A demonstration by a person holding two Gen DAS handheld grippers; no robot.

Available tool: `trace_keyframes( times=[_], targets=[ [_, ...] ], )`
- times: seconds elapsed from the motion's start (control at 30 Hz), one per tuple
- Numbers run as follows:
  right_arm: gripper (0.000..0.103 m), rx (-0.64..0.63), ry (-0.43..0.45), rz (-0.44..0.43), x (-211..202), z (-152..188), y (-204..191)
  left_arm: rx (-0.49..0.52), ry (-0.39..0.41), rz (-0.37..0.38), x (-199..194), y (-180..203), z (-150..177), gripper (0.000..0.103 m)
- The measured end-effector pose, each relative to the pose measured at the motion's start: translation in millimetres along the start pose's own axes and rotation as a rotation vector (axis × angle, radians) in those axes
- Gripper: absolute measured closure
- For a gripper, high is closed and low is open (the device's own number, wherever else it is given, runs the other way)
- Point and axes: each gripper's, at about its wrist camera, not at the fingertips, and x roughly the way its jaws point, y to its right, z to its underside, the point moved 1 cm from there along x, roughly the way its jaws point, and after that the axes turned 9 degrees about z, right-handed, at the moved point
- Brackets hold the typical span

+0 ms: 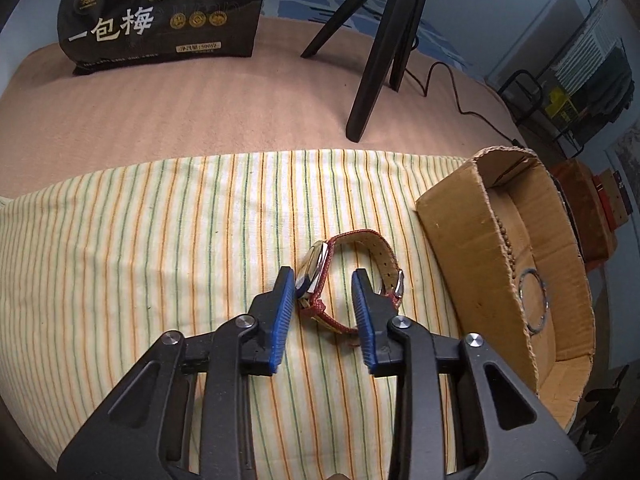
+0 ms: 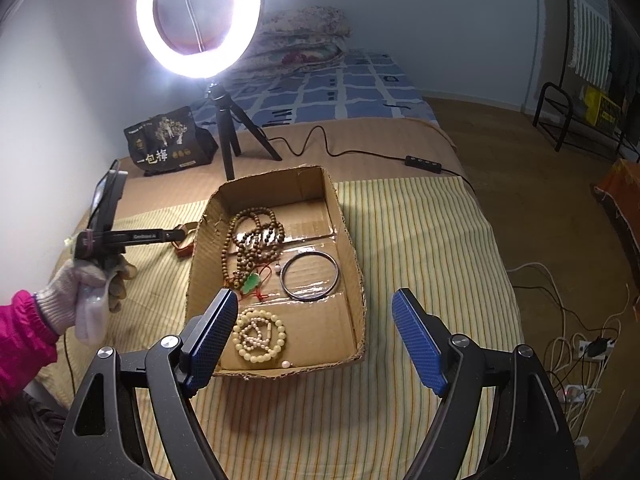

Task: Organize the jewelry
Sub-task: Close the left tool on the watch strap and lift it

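Partly claw-hidden watch (image 1: 320,276) strap

A bed (image 2: 400,132) carries everything here, covered by a tan blanket (image 1: 180,112) with a striped yellow cloth (image 1: 140,240) spread over its near part. On the striped cloth lie a red-strapped watch (image 1: 340,280) and, just beside it, an open cardboard box (image 2: 200,256). Farther back on the blanket stand a black printed bag (image 1: 160,12) and a black tripod (image 1: 372,60), well apart from the box. A black cable (image 2: 320,144) trails across the blanket to what looks like an inline switch (image 2: 423,161).
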Motion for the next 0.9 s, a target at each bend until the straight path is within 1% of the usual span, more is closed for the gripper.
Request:
trace_keyframes(
  times=[0.07, 0.27, 0.4, 0.67, 0.9],
  targets=[
    [0.024, 0.000, -0.003, -0.002, 0.6, 0.1, 0.2, 0.004, -0.001, -0.005, 3.2, 0.6, -1.0, 0.074],
    [0.024, -0.005, -0.002, -0.005, 0.5, -0.5, -0.3, 0.006, -0.001, -0.018, 8.8, 0.3, -1.7, 0.079],
    [0.024, -0.007, -0.008, -0.006, 1.6, -0.3, -1.5, 0.025, 0.002, -0.046, 12.0, 2.1, -2.9, 0.088],
    [0.024, -0.011, -0.008, -0.003, 1.0, -0.3, -2.6, 0.049, 0.017, -0.070, 14.5, 6.6, -2.8, 0.089],
    [0.024, -0.013, -0.005, 0.005, 0.6, -0.7, -3.3, 0.051, 0.027, -0.061, 3.7, 11.8, 1.1, 0.089]
  ],
)
